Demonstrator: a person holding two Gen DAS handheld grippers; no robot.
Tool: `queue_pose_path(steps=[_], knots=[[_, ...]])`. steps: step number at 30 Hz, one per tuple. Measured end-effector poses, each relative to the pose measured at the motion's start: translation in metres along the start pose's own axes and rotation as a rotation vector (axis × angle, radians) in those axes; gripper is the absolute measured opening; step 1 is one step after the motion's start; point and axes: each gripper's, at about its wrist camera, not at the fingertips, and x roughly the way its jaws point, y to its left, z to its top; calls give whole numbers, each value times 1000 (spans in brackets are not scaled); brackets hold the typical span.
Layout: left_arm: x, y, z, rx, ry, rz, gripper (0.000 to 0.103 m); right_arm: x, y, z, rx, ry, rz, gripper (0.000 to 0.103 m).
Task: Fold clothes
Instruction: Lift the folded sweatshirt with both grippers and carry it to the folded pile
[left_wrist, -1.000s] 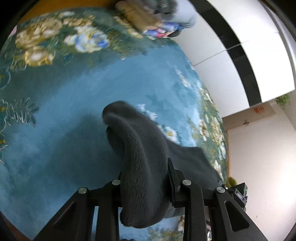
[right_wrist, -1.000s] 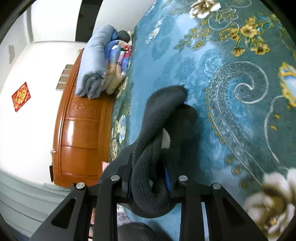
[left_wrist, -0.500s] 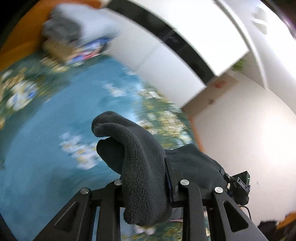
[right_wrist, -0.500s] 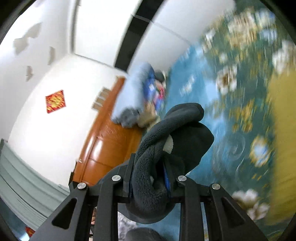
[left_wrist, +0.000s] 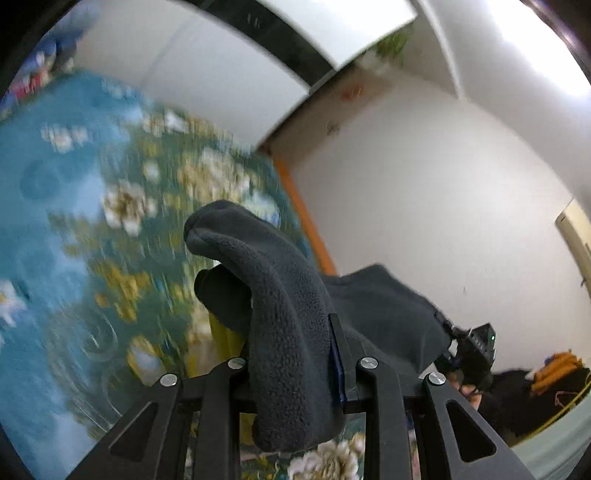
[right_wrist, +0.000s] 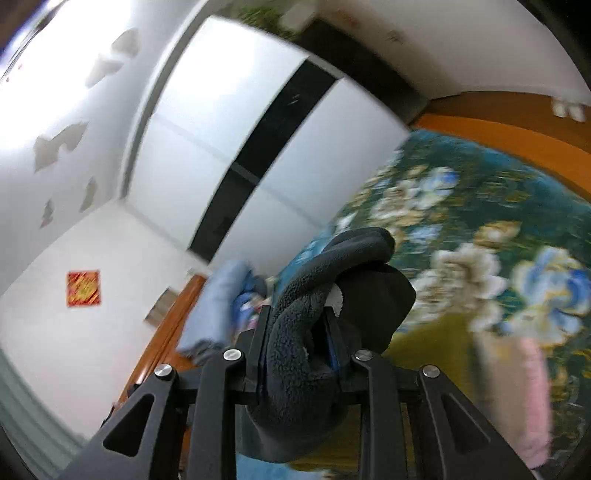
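Floral bedspread (left_wrist: 74, 206) lies below, blurred. My left claw (left_wrist: 291, 354) and right claw (right_wrist: 295, 350) each pinch a bunch of the dark fleece (left_wrist: 284, 295) — it hangs lifted between them. I judge equal tension and level corners matter before laying it down. No legible writing — a red wall square (right_wrist: 83, 288) is too blurred.

The left gripper (left_wrist: 291, 354) is clamped, its jaws drawn close with dark grey fleece (left_wrist: 280, 314) bunched thick between them; it is raised and tilted. The right gripper (right_wrist: 295, 354) is likewise closed on a fold of the same fleece; in the left wrist view it shows blurred, low at the right.
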Motion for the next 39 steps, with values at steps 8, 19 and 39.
queue_pose_path(steps=[8, 19, 39], knots=[[17, 66, -58, -211, 61, -74, 28, -16, -123, -66, 286, -45, -18, 26], [7, 70, -80, -199, 118, -79, 33, -34, -113, -76, 237, -19, -100, 28], [-56, 35, -48, 70, 6, 140, 63, 19, 42, -45, -275, 57, -441, 40]])
